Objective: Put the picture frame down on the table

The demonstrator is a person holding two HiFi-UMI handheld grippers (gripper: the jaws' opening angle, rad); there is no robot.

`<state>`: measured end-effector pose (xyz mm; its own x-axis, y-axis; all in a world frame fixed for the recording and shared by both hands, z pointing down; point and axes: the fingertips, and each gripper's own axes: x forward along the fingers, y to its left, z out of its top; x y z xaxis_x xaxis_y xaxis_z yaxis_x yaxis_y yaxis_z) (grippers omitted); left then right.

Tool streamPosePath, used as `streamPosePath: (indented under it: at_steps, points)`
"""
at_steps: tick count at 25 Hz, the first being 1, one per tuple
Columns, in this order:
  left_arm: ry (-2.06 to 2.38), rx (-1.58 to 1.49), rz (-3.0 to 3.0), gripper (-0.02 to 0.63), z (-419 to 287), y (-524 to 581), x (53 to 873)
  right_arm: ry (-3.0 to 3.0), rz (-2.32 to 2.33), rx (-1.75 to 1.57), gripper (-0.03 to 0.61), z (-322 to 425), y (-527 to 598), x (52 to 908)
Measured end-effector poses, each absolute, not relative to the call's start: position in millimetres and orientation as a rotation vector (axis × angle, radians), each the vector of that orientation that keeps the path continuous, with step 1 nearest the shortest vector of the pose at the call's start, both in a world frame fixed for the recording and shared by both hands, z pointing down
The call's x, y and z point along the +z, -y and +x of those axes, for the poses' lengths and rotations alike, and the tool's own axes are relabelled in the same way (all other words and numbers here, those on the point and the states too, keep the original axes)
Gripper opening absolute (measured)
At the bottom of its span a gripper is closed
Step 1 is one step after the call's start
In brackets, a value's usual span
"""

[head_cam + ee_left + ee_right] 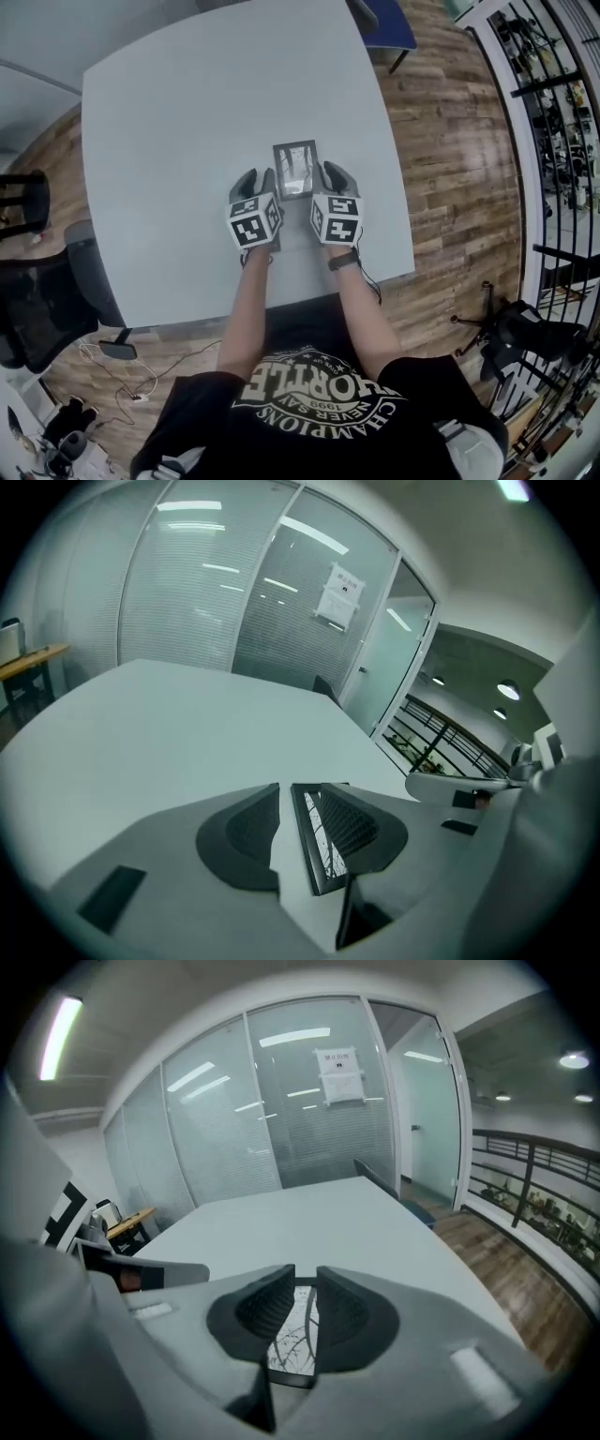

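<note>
The picture frame (295,169), dark-rimmed with a black-and-white branch print, lies face up on the grey table (187,112), between my two grippers. My left gripper (255,185) is at the frame's left edge. In the left gripper view the frame's rim (307,841) stands between the jaws, against the right one, with a clear gap to the left one. My right gripper (335,178) is at the frame's right edge. In the right gripper view its jaws stand a narrow gap apart, and the frame (298,1335) shows through the gap, beneath them.
The table's front edge (281,305) runs just behind my wrists. A dark office chair (47,300) stands at the left and a blue chair (389,23) at the far right corner. Glass walls (281,1110) enclose the room.
</note>
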<state>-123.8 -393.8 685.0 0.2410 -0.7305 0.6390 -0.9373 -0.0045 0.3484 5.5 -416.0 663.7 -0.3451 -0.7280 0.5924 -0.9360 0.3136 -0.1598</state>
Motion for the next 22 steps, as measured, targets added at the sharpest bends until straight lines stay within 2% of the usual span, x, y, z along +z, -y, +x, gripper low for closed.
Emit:
streamPosePath:
  at_steps: [12, 22]
  points:
    - [1.731, 0.252, 2.152, 0.12, -156, 343, 512, 2.519, 1.468, 0.316, 0.066, -34, 365, 503]
    - [1.892, 0.118, 2.252, 0.087, -174, 276, 420, 2.616, 1.514, 0.109, 0.061, -48, 302, 412]
